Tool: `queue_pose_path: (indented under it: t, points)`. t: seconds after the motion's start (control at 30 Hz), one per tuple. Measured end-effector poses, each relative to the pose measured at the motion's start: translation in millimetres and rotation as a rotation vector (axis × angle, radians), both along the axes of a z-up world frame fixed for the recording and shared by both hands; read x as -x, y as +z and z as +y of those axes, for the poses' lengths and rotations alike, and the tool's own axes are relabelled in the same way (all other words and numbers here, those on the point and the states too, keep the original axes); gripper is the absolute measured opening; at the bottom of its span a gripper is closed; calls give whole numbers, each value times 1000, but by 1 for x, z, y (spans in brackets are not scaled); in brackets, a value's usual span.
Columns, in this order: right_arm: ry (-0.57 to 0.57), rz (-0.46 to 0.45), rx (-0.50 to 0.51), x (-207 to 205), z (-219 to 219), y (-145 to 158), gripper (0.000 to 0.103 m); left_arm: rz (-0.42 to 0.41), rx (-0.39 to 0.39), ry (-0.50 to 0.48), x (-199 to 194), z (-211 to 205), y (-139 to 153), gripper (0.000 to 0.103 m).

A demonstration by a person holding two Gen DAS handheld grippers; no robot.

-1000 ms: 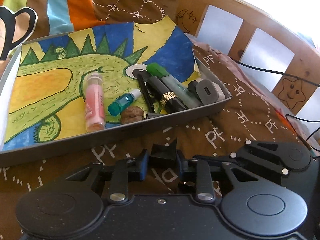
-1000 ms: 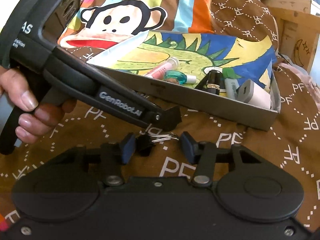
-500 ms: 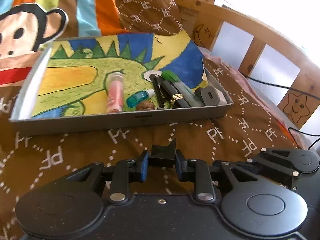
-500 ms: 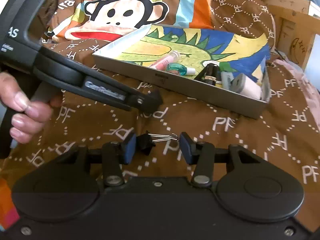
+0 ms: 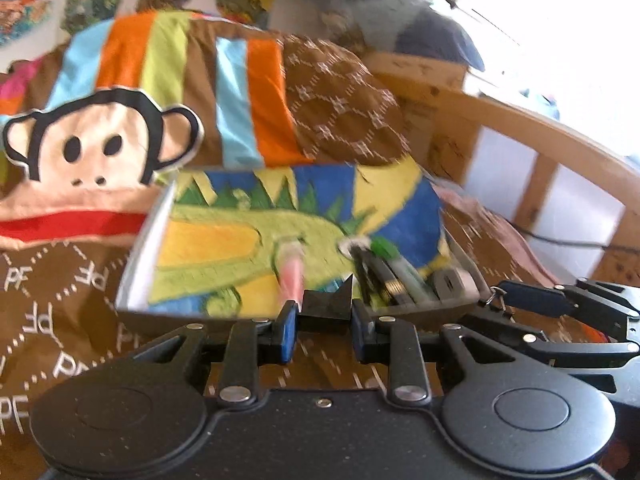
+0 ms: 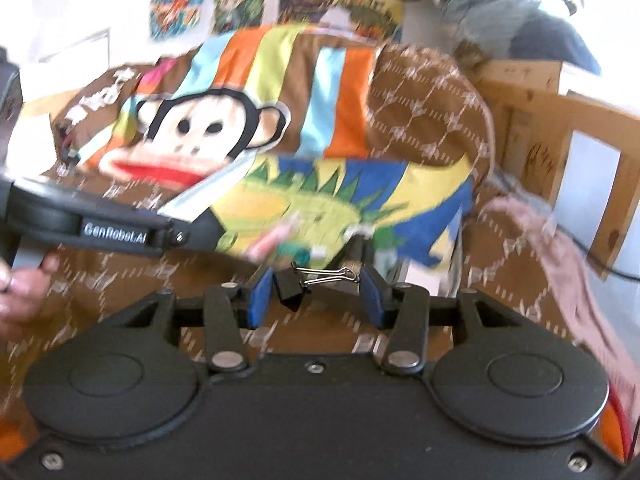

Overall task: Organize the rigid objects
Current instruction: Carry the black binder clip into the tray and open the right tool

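A grey tray lined with a dragon drawing lies on the brown bedspread. In it are a pink tube, a green-capped marker, dark pens and a grey-white charger. My left gripper is shut on a small black wedge-shaped piece, held in front of the tray's near wall. My right gripper is shut on a black binder clip, whose wire handles reach across to the right pad. The tray lies just beyond it. Both views are blurred.
A monkey-face cushion and striped pillow lean behind the tray. A wooden bed rail with a black cable runs along the right. A hand holds the left gripper at the left of the right wrist view.
Both grippers have risen and tipped upward while keeping their objects; the tray now sits farther off and the pillows and wall posters have come into view.
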State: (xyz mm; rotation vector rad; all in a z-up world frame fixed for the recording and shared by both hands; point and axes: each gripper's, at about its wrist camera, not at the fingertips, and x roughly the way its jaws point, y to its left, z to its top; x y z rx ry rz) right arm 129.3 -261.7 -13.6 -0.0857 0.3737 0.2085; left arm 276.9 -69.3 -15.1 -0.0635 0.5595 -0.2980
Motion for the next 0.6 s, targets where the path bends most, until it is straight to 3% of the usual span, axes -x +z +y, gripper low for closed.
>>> queue_pose_path:
  t: [0.2, 0.6]
  points:
    - [-30, -33, 7, -26, -16, 3, 39, -17, 27, 58, -37, -4, -1, 29]
    - [-11, -4, 26, -84, -15, -18, 39, 22, -8, 31, -77, -12, -30, 29]
